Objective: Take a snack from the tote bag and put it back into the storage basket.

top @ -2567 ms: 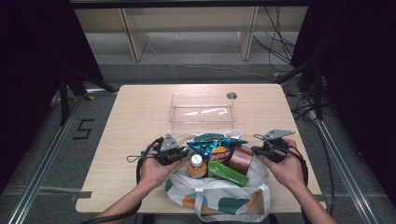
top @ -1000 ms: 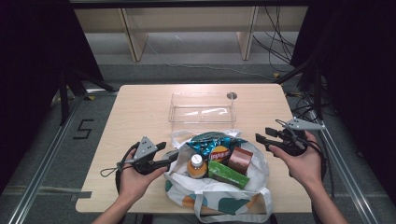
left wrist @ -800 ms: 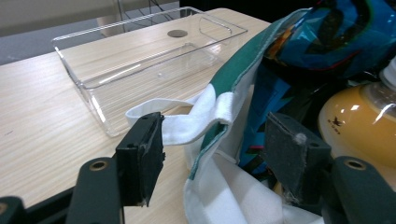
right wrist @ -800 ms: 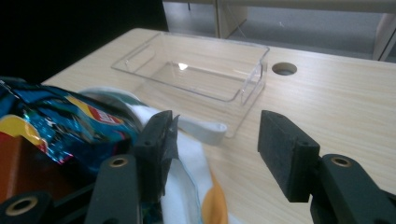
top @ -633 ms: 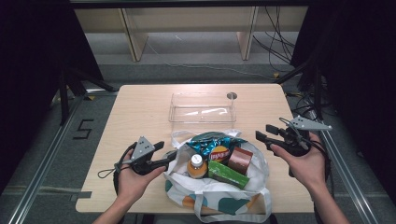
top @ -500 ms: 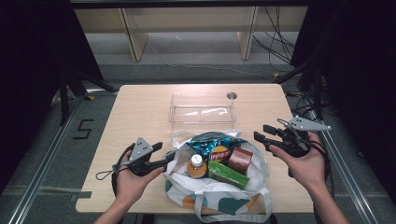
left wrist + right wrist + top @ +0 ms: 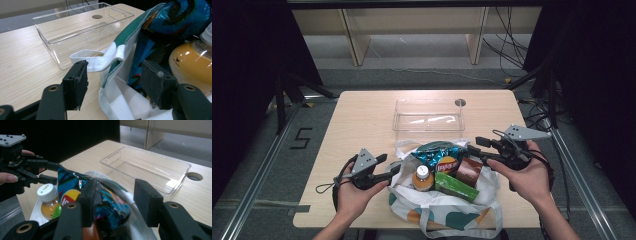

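A white cloth bag [image 7: 447,215] with green and orange patches stands open at the table's near edge. It holds a blue chip bag [image 7: 438,151], an orange drink bottle [image 7: 422,178], a green box [image 7: 456,186] and a brown packet [image 7: 469,171]. My left gripper [image 7: 391,169] is at the bag's left rim. It is open, and the white rim [image 7: 112,53] lies loose between its pads [image 7: 76,85]. My right gripper [image 7: 478,148] is over the bag's right side. Its jaws have just been closing, and the chip bag's top [image 7: 110,205] is between them, unclamped.
A clear plastic tray [image 7: 429,116] lies empty behind the bag, with a round hole [image 7: 460,102] in the tabletop beside it. In the right gripper view the left gripper [image 7: 57,173] shows beyond the bottle [image 7: 46,200]. Dark stands flank the table.
My right gripper has moved left, in over the bag's right side, and its jaws have narrowed. The left gripper has stayed at the left rim.
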### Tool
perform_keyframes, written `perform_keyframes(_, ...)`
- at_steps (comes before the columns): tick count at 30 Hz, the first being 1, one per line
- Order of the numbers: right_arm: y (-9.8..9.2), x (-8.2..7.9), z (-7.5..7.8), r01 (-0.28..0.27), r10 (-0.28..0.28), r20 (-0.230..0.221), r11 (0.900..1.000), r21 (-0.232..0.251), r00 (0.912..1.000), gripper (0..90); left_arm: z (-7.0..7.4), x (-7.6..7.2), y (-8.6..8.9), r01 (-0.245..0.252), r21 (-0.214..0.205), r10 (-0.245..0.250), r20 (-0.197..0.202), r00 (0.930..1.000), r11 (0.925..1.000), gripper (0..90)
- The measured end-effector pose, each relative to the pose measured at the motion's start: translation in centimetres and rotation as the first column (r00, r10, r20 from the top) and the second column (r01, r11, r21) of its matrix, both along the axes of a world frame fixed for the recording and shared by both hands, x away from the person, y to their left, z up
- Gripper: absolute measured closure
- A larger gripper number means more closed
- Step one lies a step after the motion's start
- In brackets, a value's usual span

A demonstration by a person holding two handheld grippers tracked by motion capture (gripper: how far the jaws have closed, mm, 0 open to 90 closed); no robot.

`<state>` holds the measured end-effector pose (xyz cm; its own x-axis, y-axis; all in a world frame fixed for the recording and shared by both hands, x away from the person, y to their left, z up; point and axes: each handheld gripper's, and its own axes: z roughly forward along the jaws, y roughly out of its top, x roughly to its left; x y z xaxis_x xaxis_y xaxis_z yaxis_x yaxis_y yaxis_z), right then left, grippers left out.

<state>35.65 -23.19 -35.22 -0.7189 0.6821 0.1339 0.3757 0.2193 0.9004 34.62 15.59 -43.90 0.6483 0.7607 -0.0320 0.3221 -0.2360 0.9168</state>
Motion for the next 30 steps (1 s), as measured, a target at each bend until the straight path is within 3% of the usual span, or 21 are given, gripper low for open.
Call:
perform_keyframes(4,0.3,-0.1,-0.1,-0.013,0.013,-0.029,0.9999,-0.009,0.9995,54.8,0.0,0.0,-0.1,-0.001,0.002,0.001,-0.002,1.0000,1.0000,38.1)
perform_keyframes(5,0.2,0.2,-0.2,-0.040,0.040,-0.002,0.9987,-0.032,0.9992,54.8,0.0,0.0,-0.1,-0.002,0.002,0.002,-0.003,1.0000,1.0000,38.0)
perform_keyframes(7,0.5,0.1,-0.2,-0.026,0.026,-0.016,0.9996,-0.011,0.9995,54.7,0.0,0.0,-0.1,-0.002,0.003,0.002,-0.003,1.0000,1.0000,38.1)
perform_keyframes(10,0.7,0.0,0.0,-0.034,0.033,-0.037,0.9992,-0.023,0.9988,54.1,0.0,0.0,-0.1,-0.001,-0.003,0.001,-0.002,1.0000,1.0000,38.1)
perform_keyframes(12,0.7,0.3,-0.2,-0.055,0.055,-0.003,0.9978,-0.038,0.9985,54.1,0.1,0.0,-0.1,0.006,-0.010,-0.006,0.003,1.0000,0.9999,38.1)
perform_keyframes(14,1.0,0.4,-0.2,-0.042,0.042,-0.011,0.9986,-0.033,0.9991,54.1,0.1,0.0,-0.2,0.010,-0.008,-0.010,0.007,0.9999,0.9999,38.1)
perform_keyframes(15,1.1,0.3,-0.2,-0.046,0.045,-0.039,0.9982,-0.038,0.9982,54.1,0.1,0.0,-0.2,0.010,-0.009,-0.010,0.007,0.9999,0.9999,38.1)
perform_keyframes(16,1.1,0.5,-0.4,-0.065,0.064,-0.026,0.9973,-0.034,0.9976,54.1,0.1,-0.1,-0.2,0.005,-0.003,-0.005,0.006,1.0000,1.0000,38.1)
perform_keyframes(17,1.0,0.6,-0.3,-0.057,0.056,-0.013,0.9966,-0.060,0.9984,54.2,0.1,-0.1,-0.3,0.005,-0.002,-0.005,0.005,1.0000,1.0000,38.1)
perform_keyframes(18,1.3,0.5,-0.4,-0.056,0.054,-0.047,0.9973,-0.048,0.9974,54.2,0.1,-0.1,-0.3,0.004,-0.002,-0.004,0.005,1.0000,1.0000,38.1)
perform_keyframes(20,1.3,0.9,-0.5,-0.072,0.070,-0.033,0.9955,-0.063,0.9970,54.3,0.1,-0.1,-0.3,0.005,-0.001,-0.005,0.004,1.0000,1.0000,38.1)
perform_keyframes(21,1.7,0.8,-0.6,-0.061,0.059,-0.057,0.9976,-0.033,0.9967,54.5,0.1,0.0,-0.3,0.006,-0.001,-0.006,0.003,1.0000,1.0000,38.1)
perform_keyframes(23,1.6,1.1,-0.7,-0.081,0.077,-0.052,0.9936,-0.080,0.9957,54.7,0.0,-0.1,-0.2,0.005,0.001,-0.005,0.002,1.0000,1.0000,38.1)
perform_keyframes(24,1.8,1.1,-0.7,-0.073,0.068,-0.075,0.9948,-0.071,0.9949,54.8,0.0,-0.1,-0.3,0.005,0.000,-0.005,0.002,1.0000,1.0000,38.1)
perform_keyframes(25,1.7,1.4,-0.8,-0.087,0.083,-0.057,0.9926,-0.084,0.9949,54.9,0.0,-0.1,-0.3,0.005,0.000,-0.005,0.003,1.0000,1.0000,38.1)
perform_keyframes(27,2.0,1.5,-1.0,-0.080,0.074,-0.087,0.9950,-0.060,0.9934,54.9,0.0,-0.1,-0.3,0.006,-0.001,-0.006,0.002,1.0000,1.0000,38.1)
perform_keyframes(29,1.8,1.8,-1.0,-0.090,0.084,-0.070,0.9912,-0.097,0.9940,55.0,0.0,-0.1,-0.3,0.007,0.001,-0.007,0.003,1.0000,1.0000,38.1)
perform_keyframes(30,2.0,1.8,-1.0,-0.077,0.070,-0.097,0.9943,-0.073,0.9928,55.1,0.0,-0.1,-0.3,0.006,0.001,-0.006,0.002,1.0000,1.0000,38.1)
